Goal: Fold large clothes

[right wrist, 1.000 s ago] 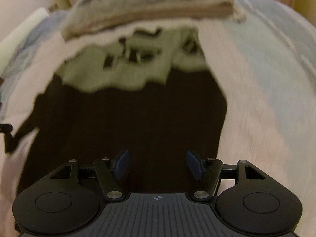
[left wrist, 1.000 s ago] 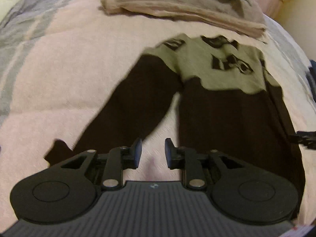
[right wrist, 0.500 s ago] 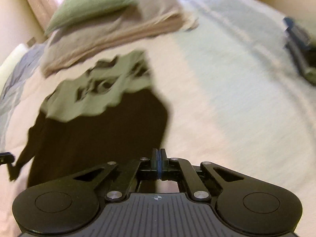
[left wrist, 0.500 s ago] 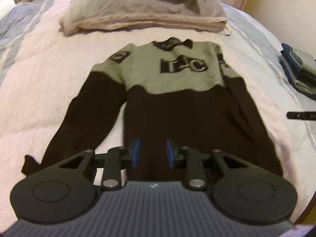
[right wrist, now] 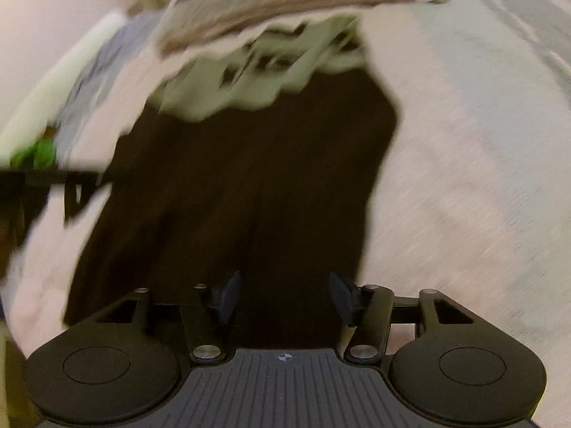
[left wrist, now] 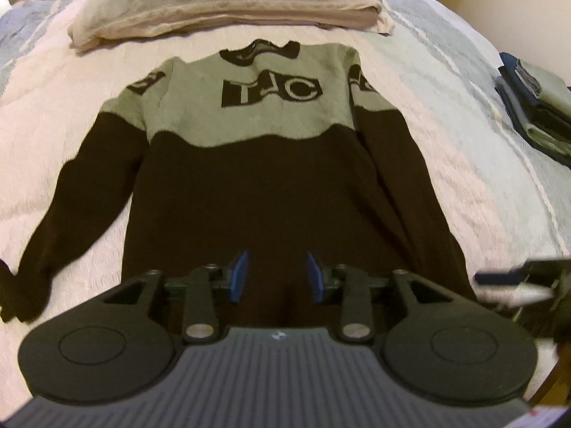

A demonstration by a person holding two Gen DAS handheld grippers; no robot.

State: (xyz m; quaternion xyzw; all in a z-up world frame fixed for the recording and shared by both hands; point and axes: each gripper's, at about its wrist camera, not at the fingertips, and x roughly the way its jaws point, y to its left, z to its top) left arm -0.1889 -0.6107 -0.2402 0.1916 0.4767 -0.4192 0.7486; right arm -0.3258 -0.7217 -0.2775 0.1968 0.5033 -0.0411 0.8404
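Observation:
A sweater (left wrist: 264, 185), dark brown below and grey-green across the chest with dark lettering, lies flat and face up on the bed, both sleeves spread down its sides. My left gripper (left wrist: 276, 276) hovers open over the middle of the hem with nothing between its blue pads. In the blurred right wrist view the same sweater (right wrist: 249, 185) fills the centre, and my right gripper (right wrist: 285, 297) stands open above its lower right part, holding nothing. The tip of the right gripper (left wrist: 514, 278) shows at the left wrist view's right edge.
The bed cover (left wrist: 464, 149) is pale pink with blue-grey stripes. A folded beige blanket (left wrist: 221, 3) lies beyond the collar. A stack of folded dark and grey clothes (left wrist: 535, 107) sits at the bed's right edge. The bed's near edge is close below both grippers.
My right gripper went from open to shut and is open again, swinging back left over the sweater. My left gripper drew closer over the hem and widened slightly.

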